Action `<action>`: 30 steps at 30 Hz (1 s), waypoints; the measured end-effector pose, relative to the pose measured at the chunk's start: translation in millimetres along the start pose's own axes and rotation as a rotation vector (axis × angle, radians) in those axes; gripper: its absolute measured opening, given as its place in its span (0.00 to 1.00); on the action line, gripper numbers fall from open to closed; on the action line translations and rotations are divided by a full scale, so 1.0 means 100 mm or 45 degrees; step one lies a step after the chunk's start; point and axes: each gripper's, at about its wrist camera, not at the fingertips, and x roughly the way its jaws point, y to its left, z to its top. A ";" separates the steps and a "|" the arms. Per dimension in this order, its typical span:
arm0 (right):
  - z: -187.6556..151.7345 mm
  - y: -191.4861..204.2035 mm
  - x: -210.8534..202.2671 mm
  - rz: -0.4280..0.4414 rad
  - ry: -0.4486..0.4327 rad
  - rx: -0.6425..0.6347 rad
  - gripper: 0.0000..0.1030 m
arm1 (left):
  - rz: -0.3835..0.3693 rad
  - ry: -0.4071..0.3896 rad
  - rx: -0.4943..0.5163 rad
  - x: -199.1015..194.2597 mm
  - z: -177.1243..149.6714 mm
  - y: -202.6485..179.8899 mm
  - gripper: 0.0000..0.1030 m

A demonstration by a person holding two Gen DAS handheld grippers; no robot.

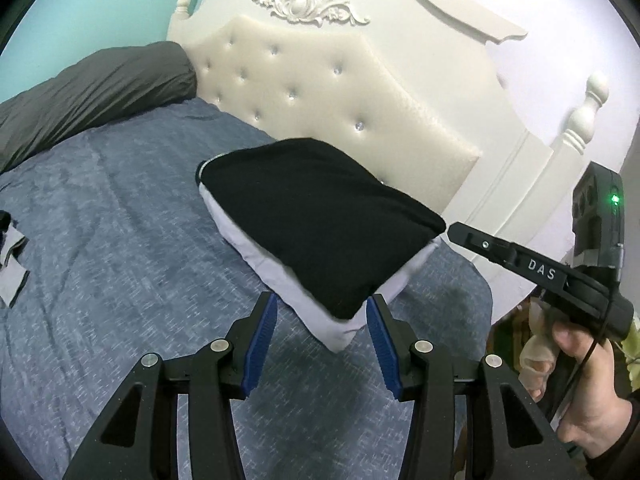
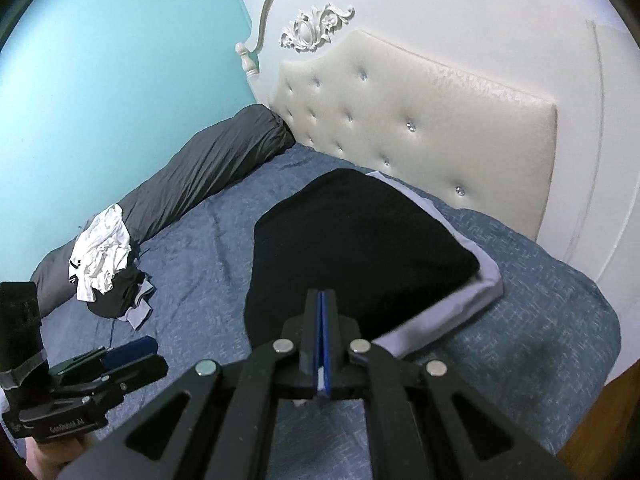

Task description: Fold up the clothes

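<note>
Two tongs, left [image 1: 322,320] and right [image 2: 322,300], one folded stack of clothes [image 1: 320,216], one unfolded heap [image 2: 106,264], one grey bolster [image 2: 208,172], one bed [image 2: 200,232]

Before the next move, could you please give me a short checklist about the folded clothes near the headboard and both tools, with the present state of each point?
1. Left tool open: ok, its blue pads stand apart.
2. Left tool free of the stack: ok, it is short of the near corner and grips nothing.
3. Right tool shut: ok. Whether cloth is pinched between its pads: cannot tell.
4. Black folded garment lies flat on the lavender folded garment: ok, though the lavender edges stick out.
5. Stack fully on the blue bedspread: ok.
6. All clothes folded: not ok, an unfolded pile with a white garment waits by the grey duvet roll.
</note>
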 end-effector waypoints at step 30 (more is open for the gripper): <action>-0.48 0.74 -2.02 -0.043 -0.116 -0.033 0.57 | 0.082 -0.175 0.095 -2.09 -0.40 -0.92 0.70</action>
